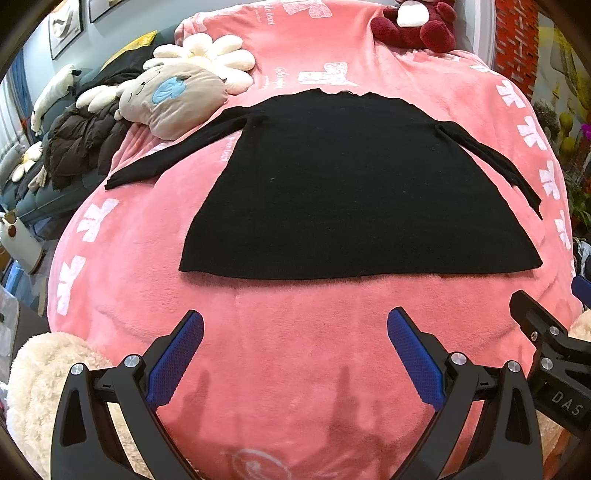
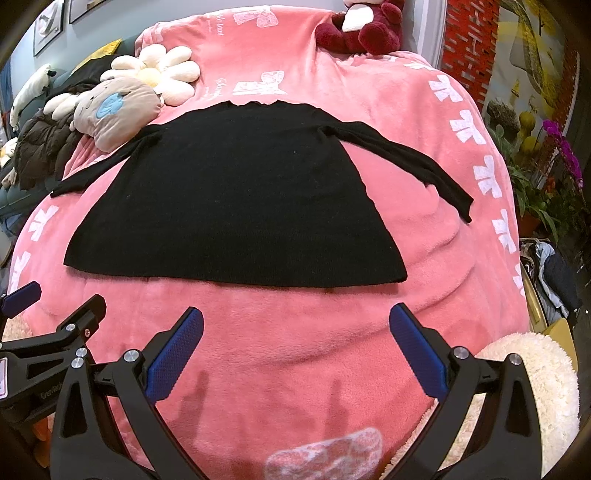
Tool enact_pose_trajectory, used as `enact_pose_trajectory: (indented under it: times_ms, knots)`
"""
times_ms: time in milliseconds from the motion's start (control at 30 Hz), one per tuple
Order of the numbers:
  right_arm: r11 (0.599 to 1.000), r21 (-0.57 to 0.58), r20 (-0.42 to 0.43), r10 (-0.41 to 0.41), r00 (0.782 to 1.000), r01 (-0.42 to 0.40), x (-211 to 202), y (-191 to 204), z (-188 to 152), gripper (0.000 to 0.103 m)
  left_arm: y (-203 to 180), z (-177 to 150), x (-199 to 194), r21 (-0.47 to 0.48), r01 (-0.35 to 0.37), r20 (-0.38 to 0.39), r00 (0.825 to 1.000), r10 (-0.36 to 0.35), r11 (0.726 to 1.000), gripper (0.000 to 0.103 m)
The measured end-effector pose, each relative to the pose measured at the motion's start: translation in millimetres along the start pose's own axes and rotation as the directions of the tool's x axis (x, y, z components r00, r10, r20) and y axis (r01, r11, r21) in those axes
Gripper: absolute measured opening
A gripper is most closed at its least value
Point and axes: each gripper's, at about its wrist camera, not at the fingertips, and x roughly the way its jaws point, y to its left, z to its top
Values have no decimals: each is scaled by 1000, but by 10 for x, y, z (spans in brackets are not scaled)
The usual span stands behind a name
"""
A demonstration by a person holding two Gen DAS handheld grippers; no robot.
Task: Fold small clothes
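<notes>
Lying flat mid-blanket (image 1: 295, 350), the black sweater (image 1: 351, 192) leaves bare pink before its hem; left gripper (image 1: 295, 332) and right gripper (image 2: 295, 328) hover apart-jawed, empty.

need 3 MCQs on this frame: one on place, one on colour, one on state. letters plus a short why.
1. Where does the red plush bear sit?
A. at the far end of the pink blanket, beyond the garment's neckline
B. on the garment's hem
C. between the left gripper's fingers

2. What colour is the long-sleeved top?
A. white
B. black
C. yellow

3. What state is the top in?
A. folded in half
B. bunched in a heap
C. spread flat, both sleeves out to the sides

Answers:
1 A: the bear lies past the neckline at the blanket's far edge.
2 B: the fabric is solid black in both views.
3 C: body and both sleeves lie flat, and the left gripper and right gripper are open short of the hem, holding nothing.
</notes>
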Motion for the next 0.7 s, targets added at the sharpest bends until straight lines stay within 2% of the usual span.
enact_pose_trajectory:
  times_ms: [700]
  knots:
    - [999, 26, -22, -18, 1000, 19, 80, -94, 88, 98, -66, 26, -37, 24, -6, 20, 1000, 5, 1000, 97]
